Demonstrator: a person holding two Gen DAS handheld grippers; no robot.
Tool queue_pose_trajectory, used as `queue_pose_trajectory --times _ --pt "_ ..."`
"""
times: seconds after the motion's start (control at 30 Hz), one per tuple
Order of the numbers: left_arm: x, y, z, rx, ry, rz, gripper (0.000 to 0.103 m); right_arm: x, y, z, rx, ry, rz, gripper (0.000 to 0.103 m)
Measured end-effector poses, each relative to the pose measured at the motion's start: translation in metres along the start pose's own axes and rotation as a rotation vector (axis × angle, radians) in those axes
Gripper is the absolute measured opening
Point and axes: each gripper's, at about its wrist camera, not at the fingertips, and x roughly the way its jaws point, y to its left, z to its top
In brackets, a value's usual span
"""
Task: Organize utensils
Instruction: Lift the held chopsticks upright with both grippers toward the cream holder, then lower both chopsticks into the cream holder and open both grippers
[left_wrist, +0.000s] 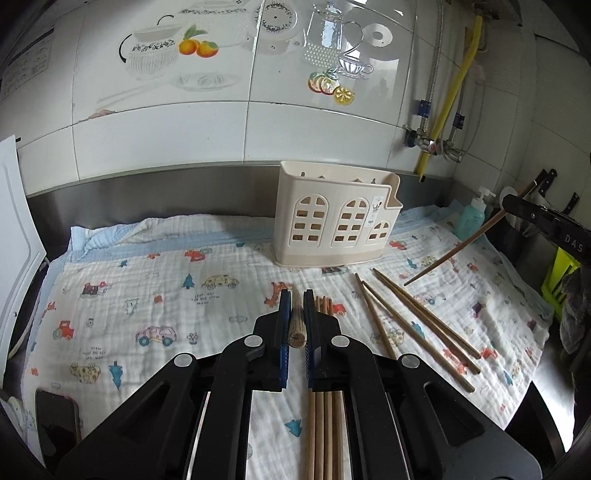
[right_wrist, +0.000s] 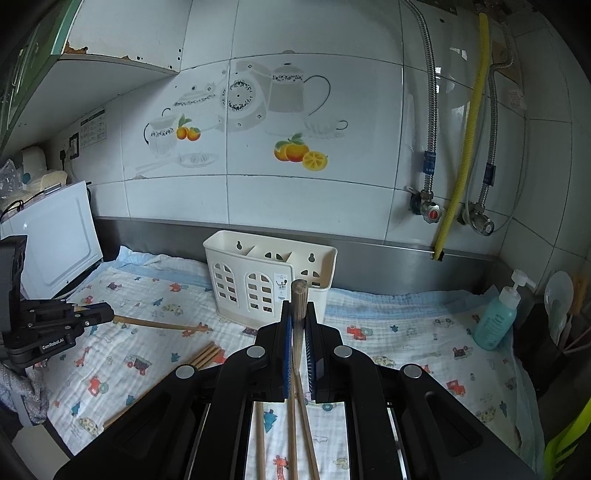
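My left gripper (left_wrist: 296, 297) is shut on a wooden chopstick (left_wrist: 297, 328) that I see end-on between the blue pads, lifted above the patterned cloth (left_wrist: 166, 295). In the right wrist view, this gripper (right_wrist: 109, 314) holds its chopstick (right_wrist: 162, 325) pointing right. My right gripper (right_wrist: 298, 307) is shut on another chopstick (right_wrist: 299, 295), thick end up; in the left wrist view it (left_wrist: 506, 205) sits at the right edge with its stick (left_wrist: 454, 251) slanting down. The cream utensil holder (left_wrist: 336, 221) (right_wrist: 266, 273) stands at the back. Loose chopsticks (left_wrist: 417, 321) (right_wrist: 207, 354) lie on the cloth.
A teal soap bottle (right_wrist: 495, 321) stands at the back right beside a dark container of utensils (right_wrist: 554, 325). A white appliance (right_wrist: 55, 240) is at the left. A phone (left_wrist: 55, 424) lies at the cloth's near left corner. The tiled wall has pipes and valves (right_wrist: 428, 210).
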Motion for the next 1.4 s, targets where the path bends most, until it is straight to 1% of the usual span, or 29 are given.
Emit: queue_pose_trajectory --times 0.1,0.2,0.4,0.5,0.6,0.77,0.87,1.03,1.17,1.4 --pt "0.000 0.000 0.015 0.006 -0.006 -0.022 0.005 -0.001 -0.004 0.015 0.008 -0.020 0.013 0.007" --pt "0.000 -0.001 0.036 0.015 -0.016 -0.040 0.005 -0.003 -0.008 0.037 0.008 -0.047 0.027 0.007" --pt "0.000 -0.007 0.079 0.047 -0.047 -0.053 0.005 -0.009 -0.018 0.088 -0.021 -0.094 0.015 0.007" --pt "-0.002 -0.015 0.101 0.076 -0.075 -0.044 0.005 -0.001 -0.025 0.107 -0.018 -0.089 0.017 0.007" --pt "-0.009 -0.025 0.122 0.109 -0.123 -0.038 0.005 0.014 -0.031 0.118 -0.012 -0.073 0.003 0.007" --pt "-0.027 -0.040 0.163 0.139 -0.243 -0.012 0.005 0.044 -0.040 0.119 0.023 -0.024 0.027 0.007" --pt "-0.030 -0.048 0.187 0.155 -0.300 0.009 0.005 0.058 -0.041 0.114 0.031 -0.003 0.032 0.007" --pt "-0.019 -0.055 0.215 0.157 -0.360 0.024 0.005 0.077 -0.039 0.105 0.028 0.026 0.039 0.007" --pt "0.005 -0.053 0.222 0.133 -0.358 0.031 0.005 0.090 -0.039 0.097 0.021 0.053 0.042 0.007" --pt "0.051 -0.033 0.209 0.072 -0.246 0.016 0.005 0.102 -0.040 0.084 0.018 0.091 0.048 0.007"
